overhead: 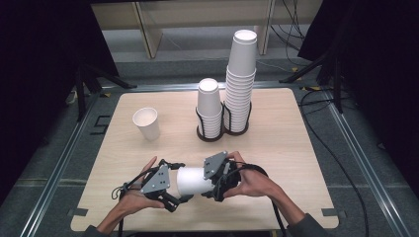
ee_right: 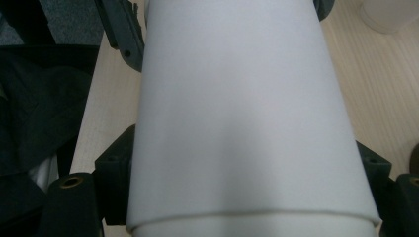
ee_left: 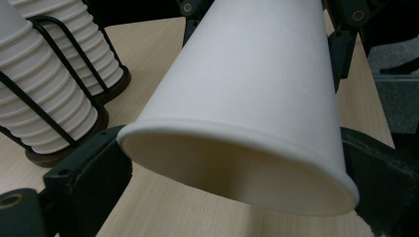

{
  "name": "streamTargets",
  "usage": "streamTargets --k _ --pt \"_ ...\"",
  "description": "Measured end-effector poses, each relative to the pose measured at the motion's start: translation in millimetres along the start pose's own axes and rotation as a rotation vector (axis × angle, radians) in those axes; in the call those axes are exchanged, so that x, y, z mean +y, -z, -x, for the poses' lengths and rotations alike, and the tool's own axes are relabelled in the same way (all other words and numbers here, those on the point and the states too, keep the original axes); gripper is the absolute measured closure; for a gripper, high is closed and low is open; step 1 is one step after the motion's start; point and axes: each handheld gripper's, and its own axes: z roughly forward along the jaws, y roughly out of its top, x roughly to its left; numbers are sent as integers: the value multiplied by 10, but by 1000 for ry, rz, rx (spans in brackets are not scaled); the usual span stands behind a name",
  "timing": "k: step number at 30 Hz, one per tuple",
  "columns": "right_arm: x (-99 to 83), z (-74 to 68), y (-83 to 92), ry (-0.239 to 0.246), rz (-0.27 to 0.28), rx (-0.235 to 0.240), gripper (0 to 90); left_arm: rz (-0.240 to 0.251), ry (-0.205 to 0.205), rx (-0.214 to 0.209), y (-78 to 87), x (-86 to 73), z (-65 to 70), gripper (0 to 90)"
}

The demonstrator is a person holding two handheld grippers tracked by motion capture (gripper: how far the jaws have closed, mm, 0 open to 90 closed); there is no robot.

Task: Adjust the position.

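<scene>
Paper cup (overhead: 190, 180) held sideways above the worktop's (overhead: 296, 148) near edge, left tool (overhead: 165, 190) clamping its rim end, right tool (overhead: 217, 180) its base end. Likely two nested cups: pull straight apart, gently, no crushing.

Dim, soft overhead light; dark surroundings

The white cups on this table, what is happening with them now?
A person holds a white paper cup sideways above the table's near edge, the left gripper at its open rim and the right gripper at the other end. It may be two nested cups. Farther back, two stacks of cups stand in a wire holder, beside a single upright cup.
</scene>
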Motion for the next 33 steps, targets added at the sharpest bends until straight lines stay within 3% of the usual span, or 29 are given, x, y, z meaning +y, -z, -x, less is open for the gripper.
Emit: streamTargets --k 4,6,11,12,17,23,28,31,33 --pt "-53 71 99 -32 32 -31 234 58 68 9 59 -56 -72 142" --pt "-81 97 162 -70 66 -35 235 70 93 16 72 -60 -93 142" --pt "-111 158 262 -82 119 -51 234 114 166 17 60 -75 -95 142" --pt "-123 160 286 -107 130 -47 234 114 186 18 59 -78 -94 142" --pt "-145 188 293 -90 156 -41 234 159 254 -6 34 -68 -93 142" --pt "-143 175 235 -102 191 24 233 206 307 -43 39 -41 -80 140" --pt "-155 183 185 -94 214 54 233 227 309 -66 12 -18 -70 130" --pt "-165 178 157 -109 237 94 233 191 299 -43 11 -10 -56 50" --pt "-168 173 132 -105 238 109 233 205 295 -49 -19 -9 -45 21"
